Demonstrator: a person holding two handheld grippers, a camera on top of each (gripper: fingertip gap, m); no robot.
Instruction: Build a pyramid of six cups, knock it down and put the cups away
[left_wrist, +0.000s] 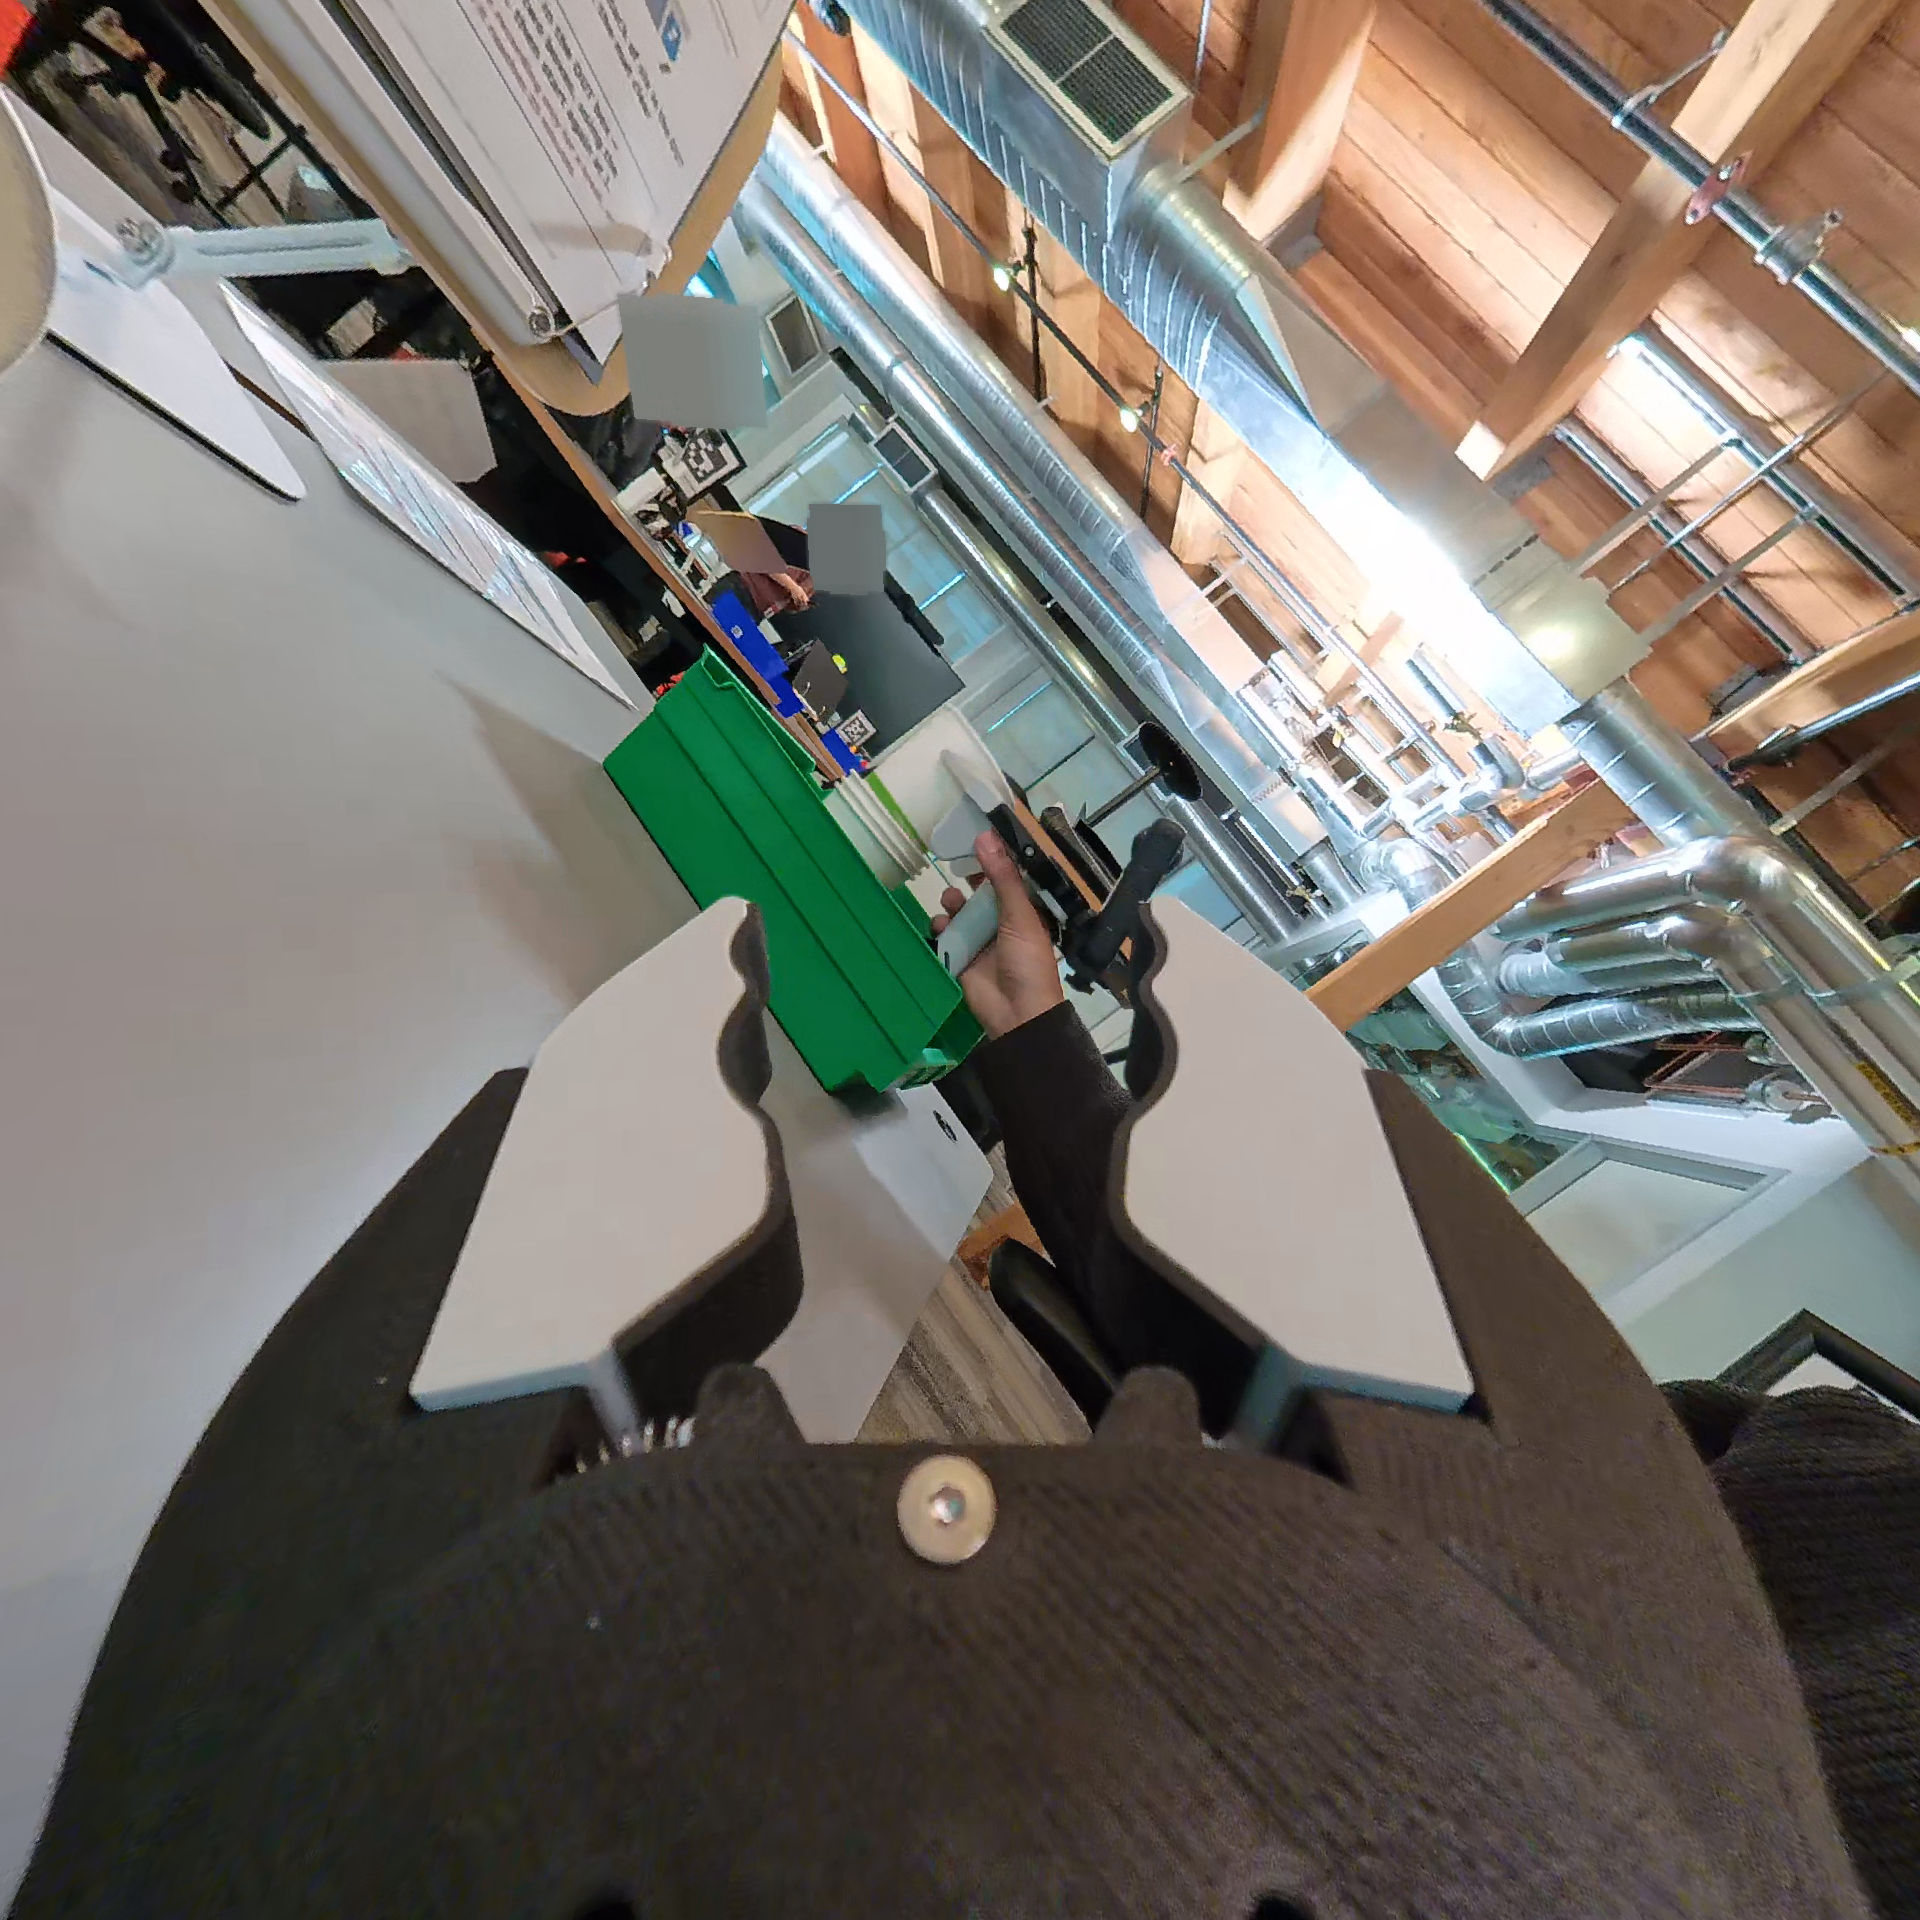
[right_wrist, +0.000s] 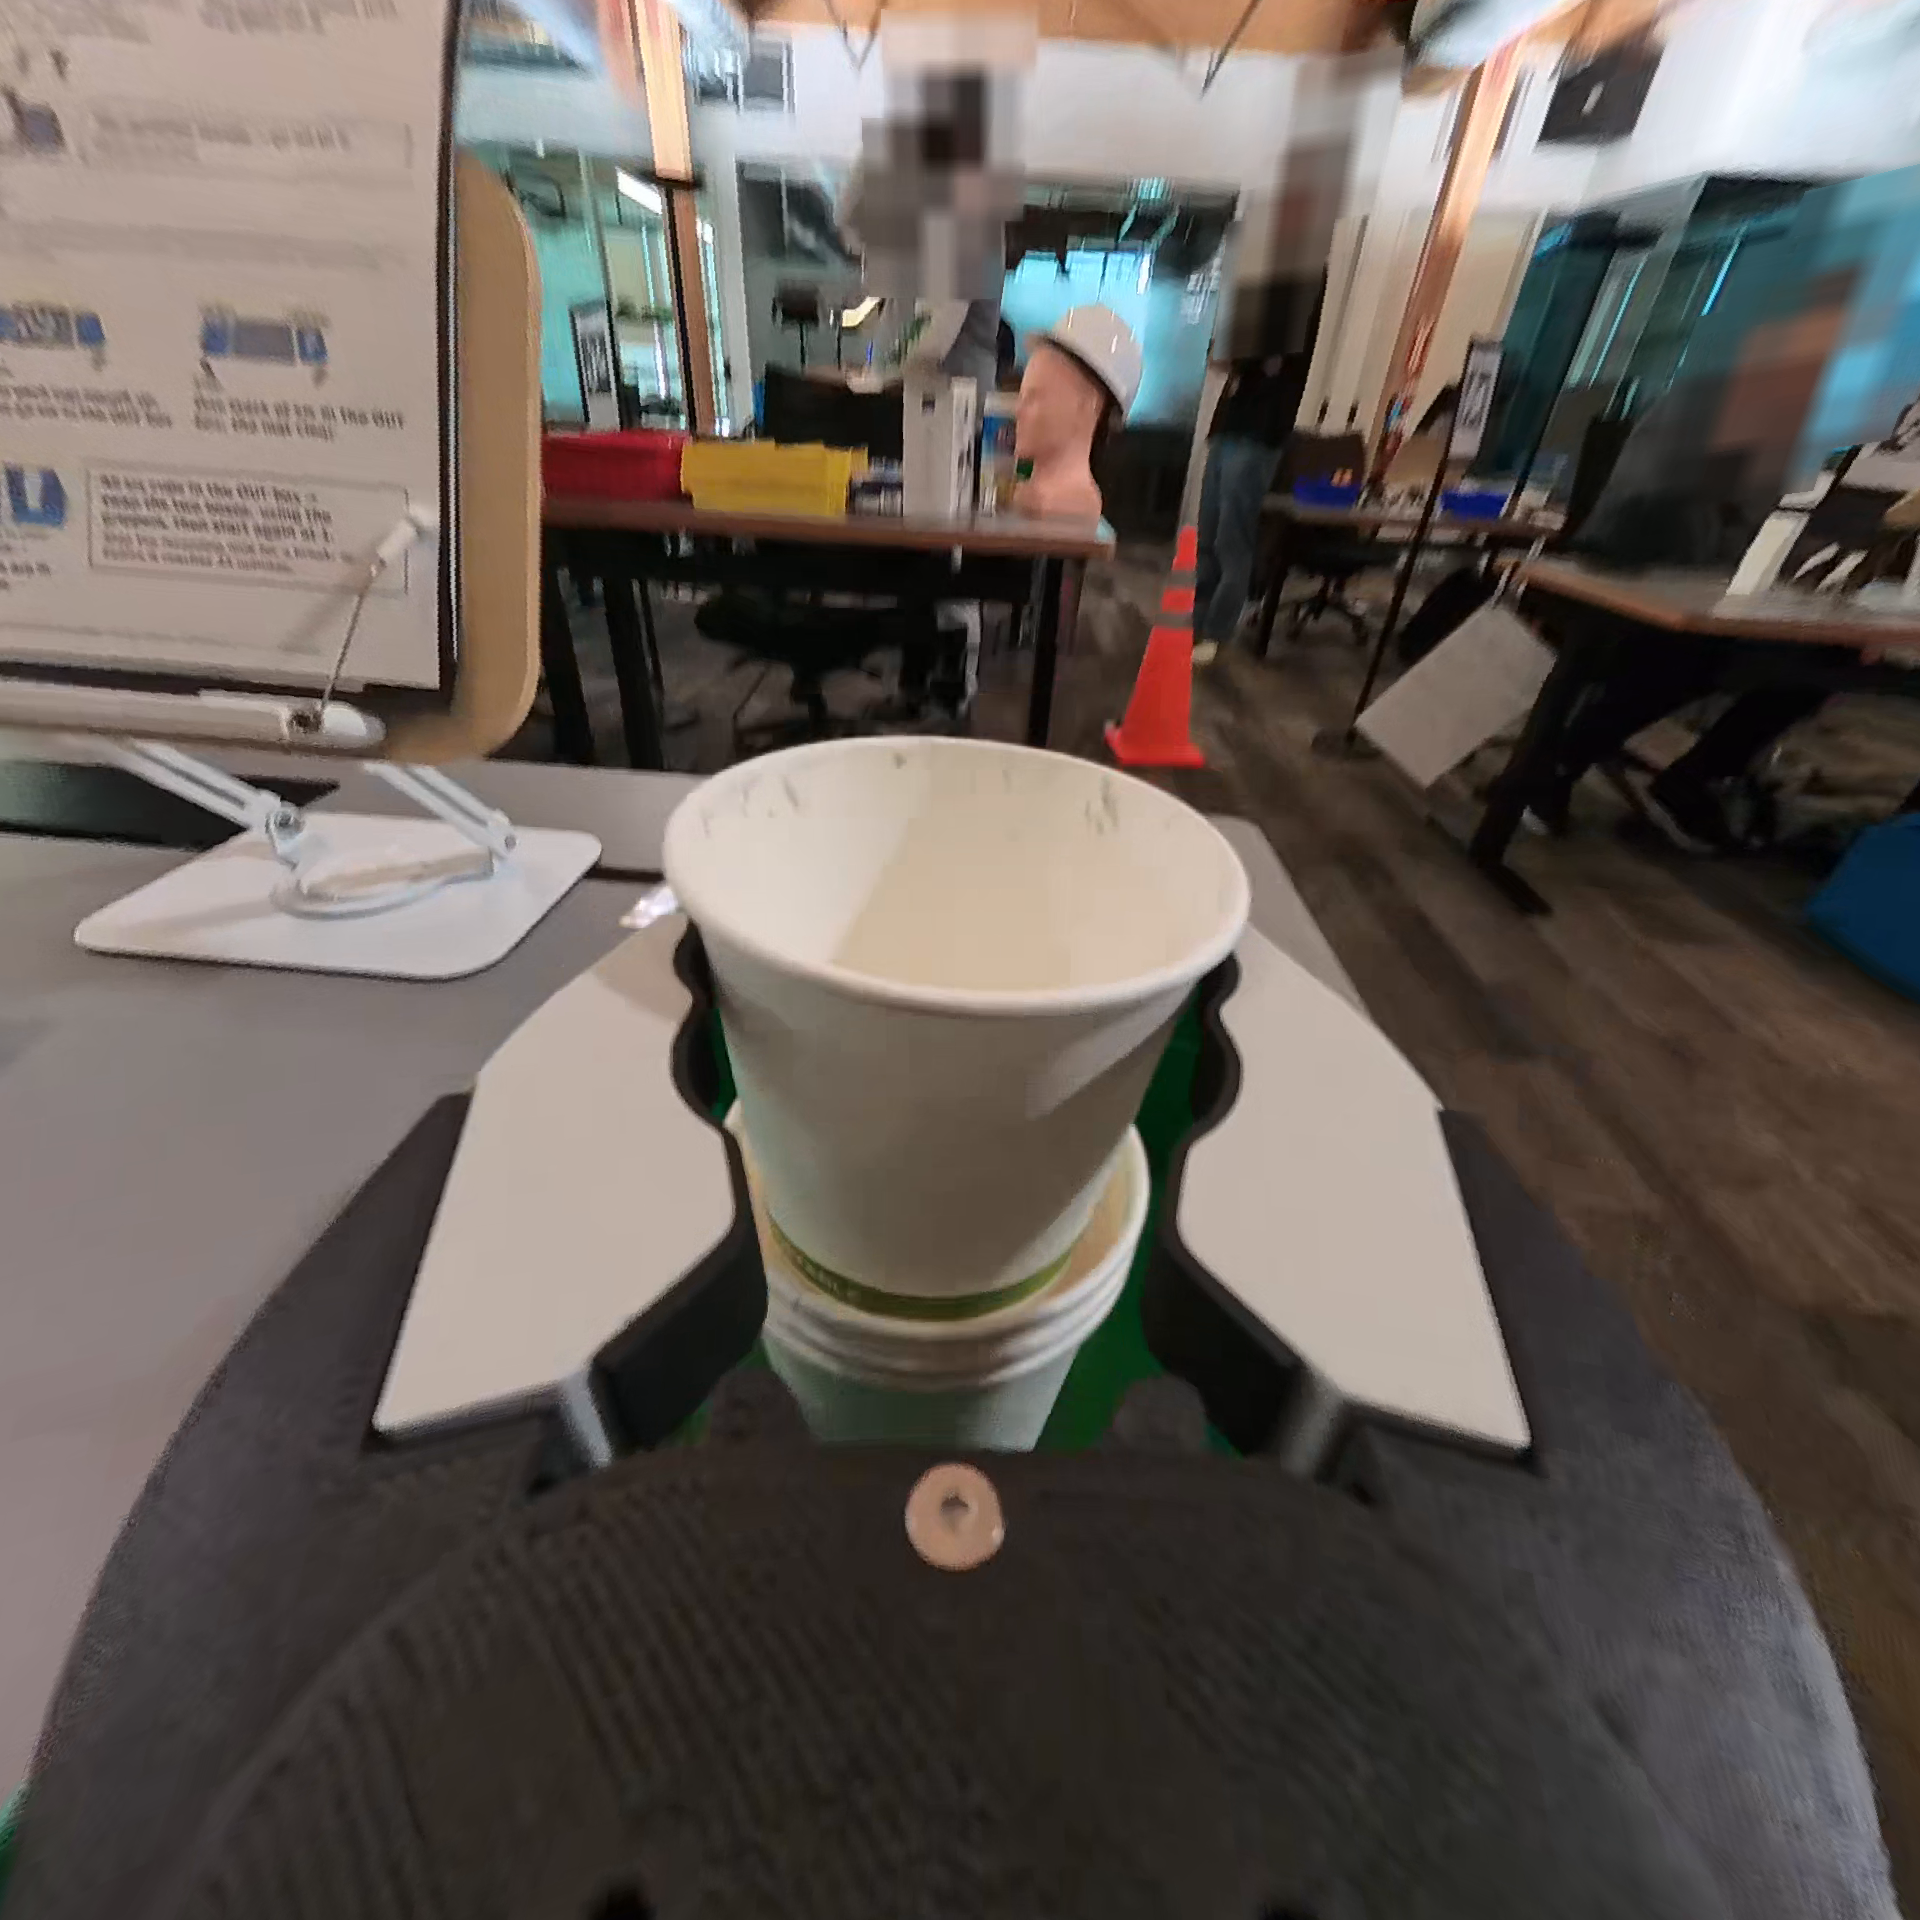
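Grey table (right_wrist: 208, 1091), right gripper (right_wrist: 961, 997) jaws clamping white paper cup (right_wrist: 956, 1039), left gripper (left_wrist: 951, 935) jaws wide, empty

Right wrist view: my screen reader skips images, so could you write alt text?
The right gripper clasps a white paper cup, lifted partly out of a stack of cups over a green bin. Behind, a white document stand sits on a grey table.

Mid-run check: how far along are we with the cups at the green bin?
Done: the right gripper is shut on a white paper cup, its base partly out of the cup stack below. In hand: that cup, over the green bin. Left: the left gripper is open and empty; the stack remains in the bin.
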